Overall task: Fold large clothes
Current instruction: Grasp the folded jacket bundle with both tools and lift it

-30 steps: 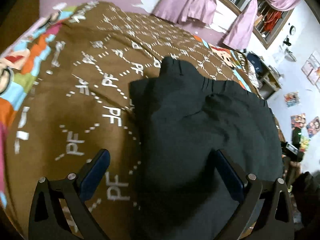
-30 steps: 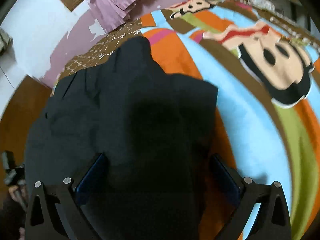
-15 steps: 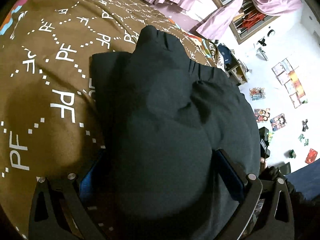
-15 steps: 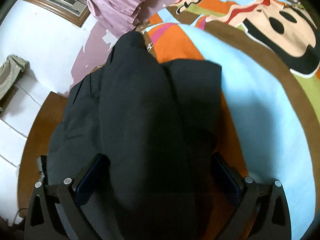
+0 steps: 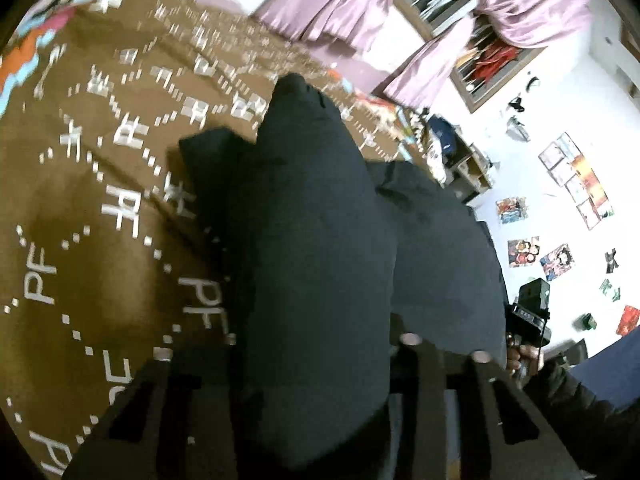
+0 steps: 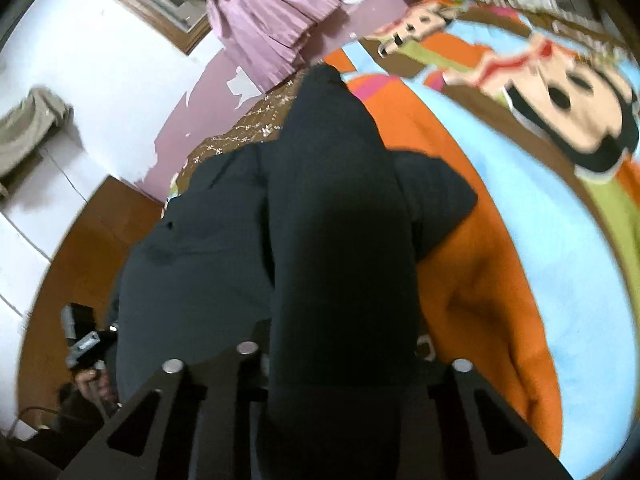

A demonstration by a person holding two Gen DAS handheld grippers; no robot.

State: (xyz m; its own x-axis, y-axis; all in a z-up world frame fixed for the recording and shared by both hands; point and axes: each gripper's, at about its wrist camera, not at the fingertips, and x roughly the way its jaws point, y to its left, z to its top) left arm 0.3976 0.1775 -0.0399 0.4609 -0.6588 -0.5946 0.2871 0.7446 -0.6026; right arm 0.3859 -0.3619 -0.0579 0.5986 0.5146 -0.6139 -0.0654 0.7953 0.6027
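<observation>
Black garment (image 5: pixel 320 248) lies on the patterned bedspread (image 5: pixel 80 208), partly bunched, no flat fold visible. Left gripper (image 5: pixel 316 392) is closing its jaws on a raised ridge of fabric running toward 12 o'clock. Right gripper (image 6: pixel 340 376) is likewise closing on a fabric ridge; orange bedspread shows at 3 o'clock. Judgement: the pinch is being established; lifting, carrying over and flattening the fold remain.

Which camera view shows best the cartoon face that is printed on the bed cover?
The right wrist view. There the cartoon face fills the upper right of the bed cover, beside the dark garment, though blurred. The left wrist view shows only a strip of coloured print at its upper left edge; no face can be made out.
</observation>
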